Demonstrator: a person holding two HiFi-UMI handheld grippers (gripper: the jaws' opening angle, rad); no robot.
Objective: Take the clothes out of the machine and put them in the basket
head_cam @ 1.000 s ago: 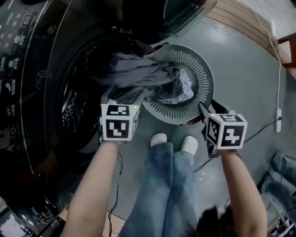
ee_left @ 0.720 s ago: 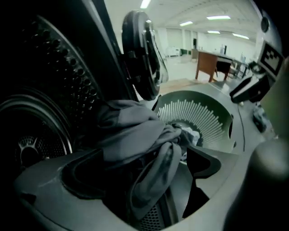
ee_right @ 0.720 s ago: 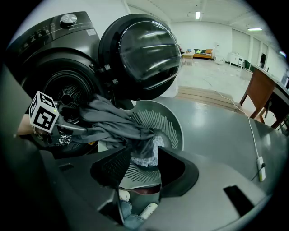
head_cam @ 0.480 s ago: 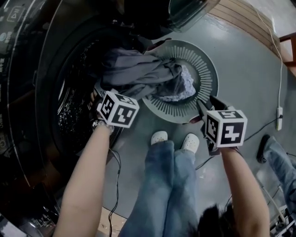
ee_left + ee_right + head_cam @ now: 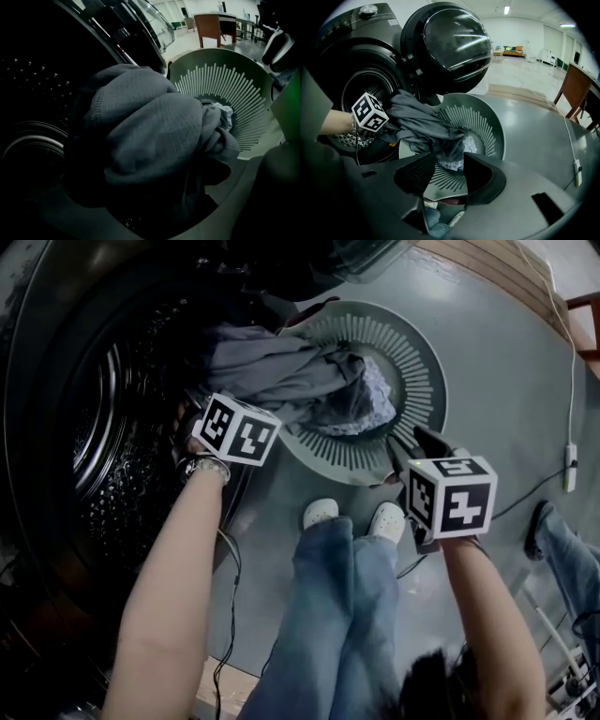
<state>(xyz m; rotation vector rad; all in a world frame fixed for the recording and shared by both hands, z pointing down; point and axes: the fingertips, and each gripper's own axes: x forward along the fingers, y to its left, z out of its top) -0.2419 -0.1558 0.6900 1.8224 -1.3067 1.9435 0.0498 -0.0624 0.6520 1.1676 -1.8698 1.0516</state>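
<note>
The washing machine [image 5: 344,35] filled the left of the head view with its dark drum [image 5: 131,460] open. The slatted basket [image 5: 424,362] stood on the floor [image 5: 511,390] just beside the drum mouth, at upper centre. A large grey garment [image 5: 281,381] was draped from the drum's lip over the basket rim. Its far end lay inside on a pale patterned cloth [image 5: 377,401] and its near end was bunched at the machine. The left tongs [image 5: 217,407], at centre left, had just been opening and stood spread wide, with the bunched cloth right in front of them but not pinched. The right tongs [image 5: 450,163], by the basket's lower right rim, were partly apart with nothing between them. The step seemed to be bringing the rest of the garment across. Done well, it called for a deep bite on the thick bunch, a lift clear of the lip, and a release over the basket's middle so no tail hung outside.
</note>
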